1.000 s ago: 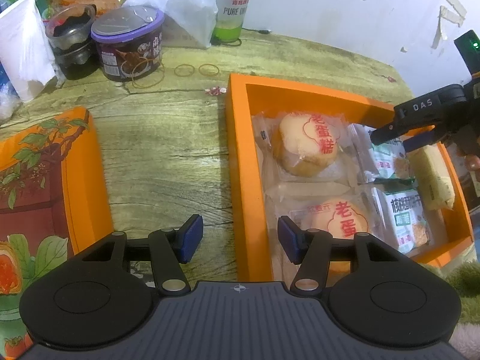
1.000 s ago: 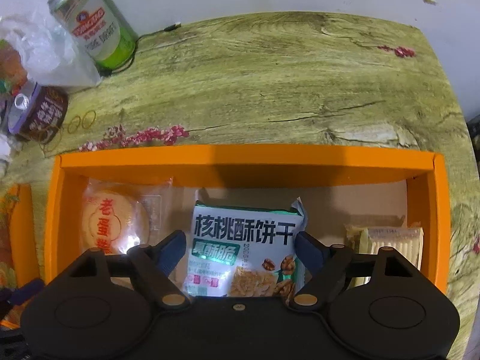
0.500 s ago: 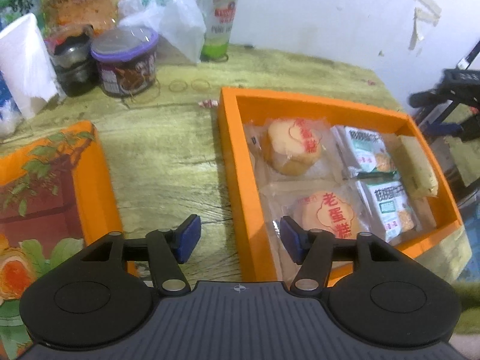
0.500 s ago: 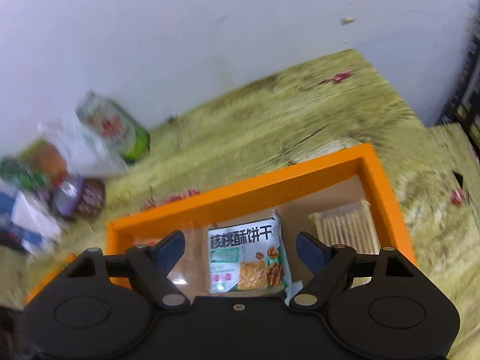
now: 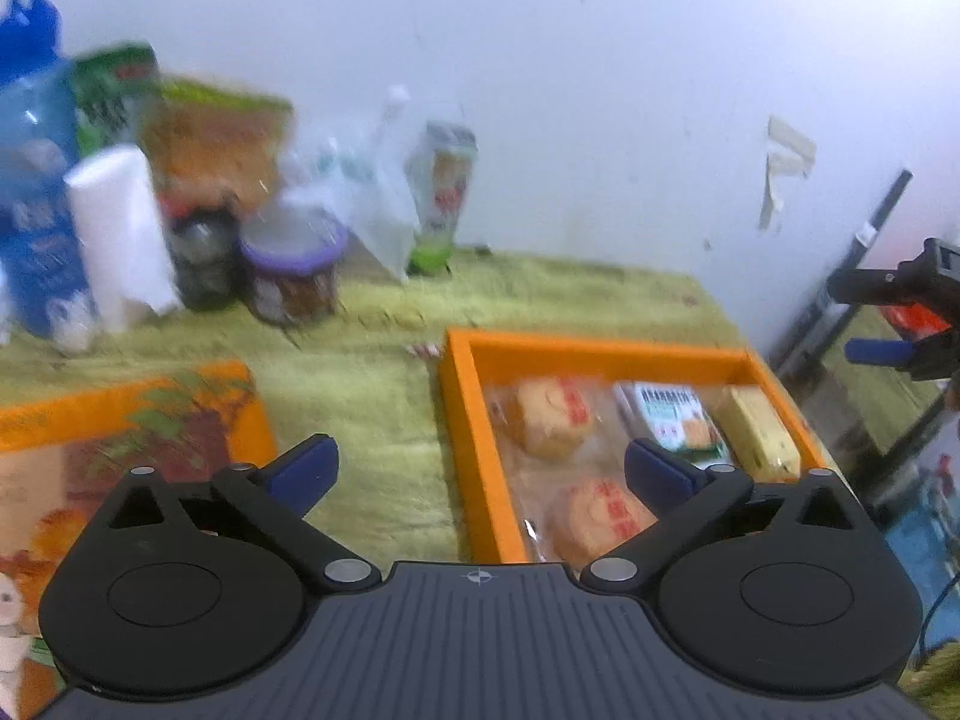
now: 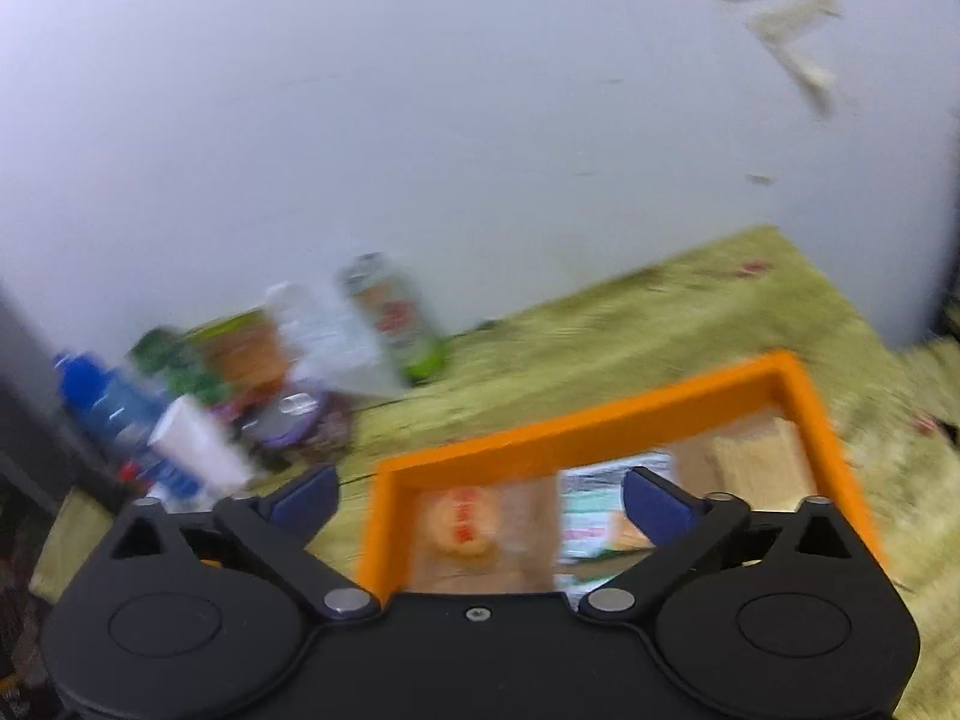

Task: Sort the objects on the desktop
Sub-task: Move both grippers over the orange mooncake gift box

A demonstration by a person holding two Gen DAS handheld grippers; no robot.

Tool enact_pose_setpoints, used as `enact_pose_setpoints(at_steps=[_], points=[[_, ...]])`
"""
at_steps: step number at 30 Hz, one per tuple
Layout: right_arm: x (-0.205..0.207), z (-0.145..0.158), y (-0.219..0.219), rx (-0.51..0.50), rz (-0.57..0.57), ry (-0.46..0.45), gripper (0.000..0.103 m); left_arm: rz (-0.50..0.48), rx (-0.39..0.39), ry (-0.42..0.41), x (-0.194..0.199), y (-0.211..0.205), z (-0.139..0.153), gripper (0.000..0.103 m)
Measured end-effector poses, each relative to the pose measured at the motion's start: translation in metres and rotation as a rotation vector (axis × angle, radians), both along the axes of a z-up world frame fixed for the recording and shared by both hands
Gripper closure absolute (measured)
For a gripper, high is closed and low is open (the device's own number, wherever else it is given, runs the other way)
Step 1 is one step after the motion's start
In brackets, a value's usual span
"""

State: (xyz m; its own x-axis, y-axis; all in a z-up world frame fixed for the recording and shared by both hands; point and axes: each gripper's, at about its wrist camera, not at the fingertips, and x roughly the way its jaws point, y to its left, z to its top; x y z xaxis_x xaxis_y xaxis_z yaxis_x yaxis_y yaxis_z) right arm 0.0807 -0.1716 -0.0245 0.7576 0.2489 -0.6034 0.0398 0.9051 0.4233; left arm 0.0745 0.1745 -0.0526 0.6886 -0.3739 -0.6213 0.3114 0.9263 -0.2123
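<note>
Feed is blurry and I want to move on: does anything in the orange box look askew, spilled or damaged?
Nothing stands out. In the orange box two round cakes lie along the left side, with a biscuit pack and a cracker pack beside them, all flat and inside the walls. The blur hides fine damage.

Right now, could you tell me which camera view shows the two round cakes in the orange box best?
The left wrist view: both round cakes lie visible in the orange box. The right wrist view shows one blurred.

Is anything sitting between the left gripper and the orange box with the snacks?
Nothing visible. The left gripper, jaws opening and empty, looks straight over bare table at the orange box; the lid lies off to the left.
</note>
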Motion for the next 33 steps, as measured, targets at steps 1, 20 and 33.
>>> enact_pose_setpoints(at_steps=[1,20,33], points=[[0.004,0.000,0.008,0.008,0.044,-0.010,0.000,0.027,0.023,-0.018,-0.006,0.001,0.005,0.000],[0.041,-0.030,0.176,0.220,0.674,0.007,0.000,0.607,0.168,0.091,-0.090,0.109,0.020,0.000],[0.042,-0.072,0.237,0.090,0.347,0.269,0.000,0.696,0.113,0.242,-0.041,0.271,-0.034,0.001]])
